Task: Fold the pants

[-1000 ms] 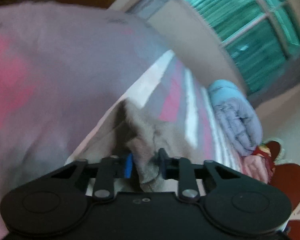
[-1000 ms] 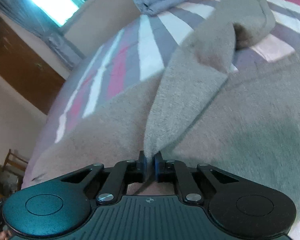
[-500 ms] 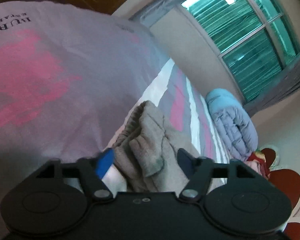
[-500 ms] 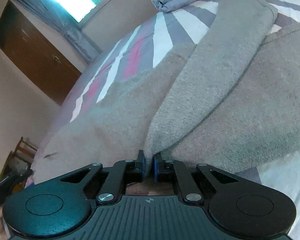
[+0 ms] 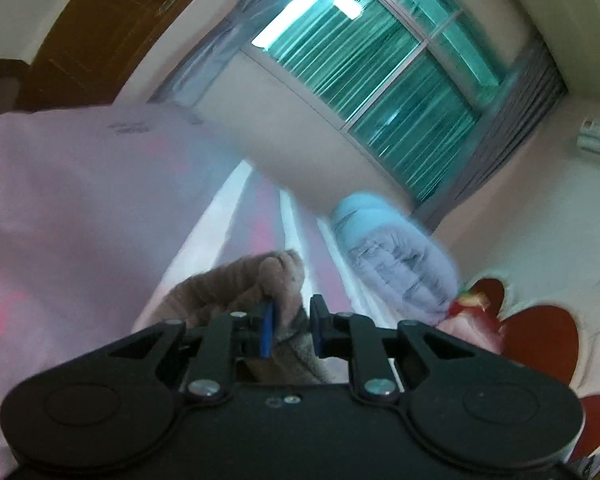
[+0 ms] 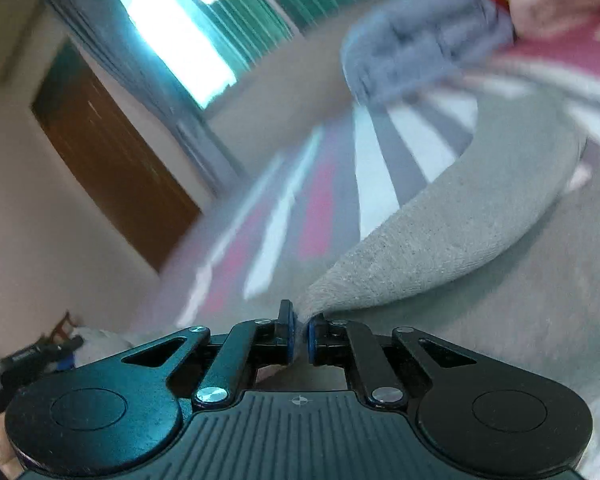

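left wrist view: the left gripper was clamped on a bunched fold of the grey pants, the fabric pinched between its blue-faced pads and humped up toward 12 o'clock of the jaws. the bunch was held clear of the pink-and-white striped bedspread, apparently so one end of the garment could be carried over rather than dragged. a rolled pale-blue quilt lay at 2 o'clock, well apart from the pants, under the green-curtained window at 1 o'clock. a pale pink cloth with red print filled the frame from 9 to 10 o'clock; what it belonged to could not be told.

right wrist view: the right gripper was closed on a corner of the same pants, a thin edge nipped between the pads. from there the fabric ran in a raised band toward 2 o'clock, lifted off the layer of the garment beneath, which lay on the bedspread. the pinch at the very edge looked chosen to keep the layer flat and taut during the fold. the quilt sat at 1 o'clock, a brown door at 10 o'clock. the background was blurred. judged from both grips, a fold was under way and not yet laid down.
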`<state>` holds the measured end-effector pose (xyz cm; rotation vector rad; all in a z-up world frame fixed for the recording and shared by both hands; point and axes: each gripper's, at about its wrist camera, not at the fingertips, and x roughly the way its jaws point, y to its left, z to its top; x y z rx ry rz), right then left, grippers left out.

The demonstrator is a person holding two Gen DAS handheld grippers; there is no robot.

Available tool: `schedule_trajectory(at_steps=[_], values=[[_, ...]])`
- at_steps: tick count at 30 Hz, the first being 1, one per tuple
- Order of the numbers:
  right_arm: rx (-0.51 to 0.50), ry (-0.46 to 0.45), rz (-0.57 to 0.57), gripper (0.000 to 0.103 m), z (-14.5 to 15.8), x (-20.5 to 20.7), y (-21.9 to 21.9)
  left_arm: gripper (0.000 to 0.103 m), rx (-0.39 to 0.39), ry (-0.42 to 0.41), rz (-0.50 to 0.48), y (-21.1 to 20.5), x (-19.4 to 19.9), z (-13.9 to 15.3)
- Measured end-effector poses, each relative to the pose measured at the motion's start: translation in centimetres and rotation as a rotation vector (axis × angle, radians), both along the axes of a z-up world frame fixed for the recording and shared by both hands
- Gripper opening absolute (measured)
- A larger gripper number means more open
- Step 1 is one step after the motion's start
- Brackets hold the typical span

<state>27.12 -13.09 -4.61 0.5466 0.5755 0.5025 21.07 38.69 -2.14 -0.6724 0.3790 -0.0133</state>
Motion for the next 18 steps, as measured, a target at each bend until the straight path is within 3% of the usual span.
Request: schedule_trajectory(at_steps=[1, 2, 3, 4, 7, 10, 14, 15, 16, 18], values=[[-0.024, -0.005, 0.007, 0.006, -0.8, -0.4, 0.2, 0.009, 0.005, 0.141, 0.028, 0.6, 0.5, -1.9], [-0.069, 0.053, 0.042, 0.006, -2.3, -0.2, 0.7, 0.009, -0.009, 0.259, 0.044, 1.1, 0.4, -4.2], [-0.134, 0.183, 0.085, 0.006, -4.6, 0.5, 1.7, 0.009, -0.013, 0.273, 0.036, 1.2, -0.1, -5.1], [-0.139, 0.239, 0.081, 0.006, -6.0, 0.5, 2.0, 0.009, -0.020, 0.252, 0.036, 1.2, -0.8, -5.5], [-0.063, 0.231, 0.035, 0.006, -6.6, -0.4, 1.3, 0.009, -0.056, 0.237, 0.052, 1.2, -1.3, -5.7], [-0.095, 0.230, 0.045, 0.006, -6.9, -0.6, 1.5, 0.010, -0.042, 0.250, 0.053, 1.0, -0.9, -5.5], [-0.099, 0.246, 0.058, 0.006, -6.9, -0.9, 1.3, 0.020, -0.032, 0.262, 0.069, 0.6, -1.0, -5.3], [-0.093, 0.257, 0.060, 0.008, -6.2, -0.1, 1.8, 0.024, -0.024, 0.261, 0.084, 0.3, -1.4, -4.8], [-0.080, 0.259, 0.056, 0.012, -5.4, 0.2, 1.9, 0.035, -0.002, 0.268, 0.107, -0.2, -2.0, -4.4], [-0.088, 0.224, 0.004, 0.030, -3.9, -0.2, 0.6, 0.056, 0.087, 0.285, 0.182, -1.9, -3.6, -3.1]])
